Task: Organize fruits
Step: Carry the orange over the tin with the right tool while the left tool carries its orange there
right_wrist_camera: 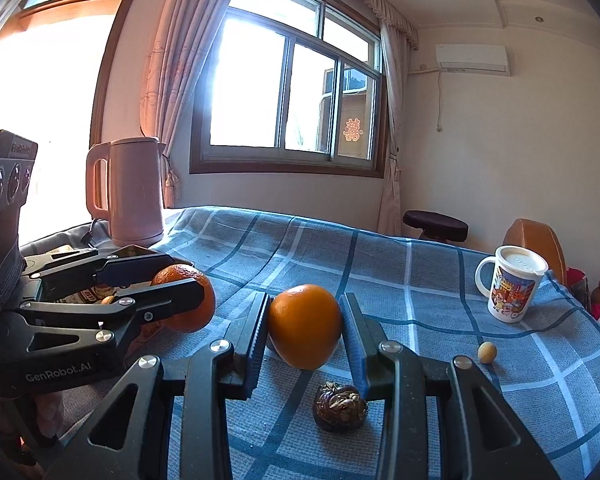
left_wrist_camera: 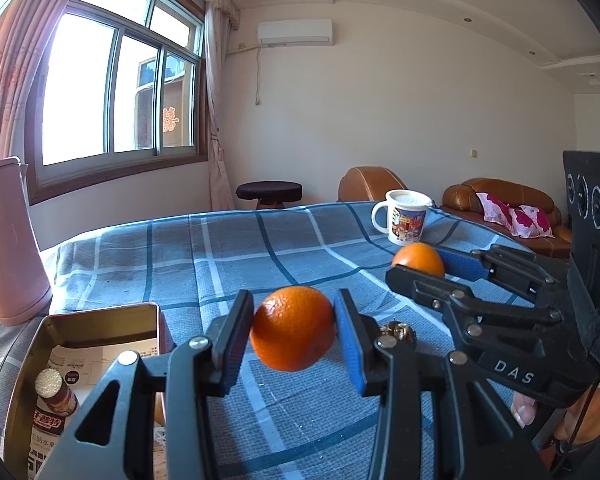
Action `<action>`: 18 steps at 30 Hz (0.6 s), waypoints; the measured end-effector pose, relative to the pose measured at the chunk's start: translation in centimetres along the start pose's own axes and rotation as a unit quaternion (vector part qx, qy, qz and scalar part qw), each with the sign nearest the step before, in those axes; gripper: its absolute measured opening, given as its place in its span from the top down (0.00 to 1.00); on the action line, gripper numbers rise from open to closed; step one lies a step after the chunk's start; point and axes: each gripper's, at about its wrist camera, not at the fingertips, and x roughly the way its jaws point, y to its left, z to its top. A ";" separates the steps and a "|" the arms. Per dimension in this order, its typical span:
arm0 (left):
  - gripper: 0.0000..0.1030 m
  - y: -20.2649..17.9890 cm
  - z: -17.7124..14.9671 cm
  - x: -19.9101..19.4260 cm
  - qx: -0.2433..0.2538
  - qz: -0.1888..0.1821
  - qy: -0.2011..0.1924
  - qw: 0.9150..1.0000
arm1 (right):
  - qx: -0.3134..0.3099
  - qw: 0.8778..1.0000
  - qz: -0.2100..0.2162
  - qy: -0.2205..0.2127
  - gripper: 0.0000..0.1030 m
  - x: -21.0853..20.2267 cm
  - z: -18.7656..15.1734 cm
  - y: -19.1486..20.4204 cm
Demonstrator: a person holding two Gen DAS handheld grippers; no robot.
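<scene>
My left gripper (left_wrist_camera: 294,330) was closed on one orange (left_wrist_camera: 293,328), holding it up beside the open tin box (left_wrist_camera: 100,322). My right gripper (right_wrist_camera: 305,330) squeezed another orange (right_wrist_camera: 305,326) above the blue checked cloth (right_wrist_camera: 420,280), near a white mug (right_wrist_camera: 510,290).

Woven matt checked cloth (right_wrist_camera: 420,288) on the table, dimpled slightly glossy peel on both oranges (left_wrist_camera: 293,328) (right_wrist_camera: 305,326), dull brushed metal tin (left_wrist_camera: 100,320) holding printed paper, smooth satin pink plastic kettle (right_wrist_camera: 136,192), glossy ceramic-looking mug (right_wrist_camera: 510,288), matt black plastic grippers (left_wrist_camera: 294,334) (right_wrist_camera: 305,334) with ribbed blue pads (left_wrist_camera: 350,340).
</scene>
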 end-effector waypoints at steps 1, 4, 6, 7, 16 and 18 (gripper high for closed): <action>0.58 0.1 0.0 -0.1 -0.001 0.001 0.000 1.000 | 0.000 1.000 0.002 0.001 0.64 0.1 0.0 0.1; 0.58 0.7 -0.1 -0.2 -0.006 0.005 0.000 1.000 | -0.002 1.000 0.007 0.002 0.64 0.4 0.1 0.6; 0.58 1.1 -0.1 -0.4 -0.011 0.007 -0.001 1.000 | -0.005 1.000 0.010 0.004 0.64 0.6 0.2 0.9; 0.58 1.3 -0.1 -0.5 -0.013 0.008 -0.003 1.000 | -0.006 1.000 0.012 0.004 0.64 0.7 0.3 1.2; 0.58 3.2 0.0 -1.6 -0.027 0.021 -0.008 0.999 | -0.022 0.999 0.029 0.008 0.64 1.7 0.8 3.1; 0.58 3.7 -0.1 -1.8 -0.031 0.023 -0.009 0.999 | -0.026 0.999 0.033 0.008 0.64 1.9 1.1 3.6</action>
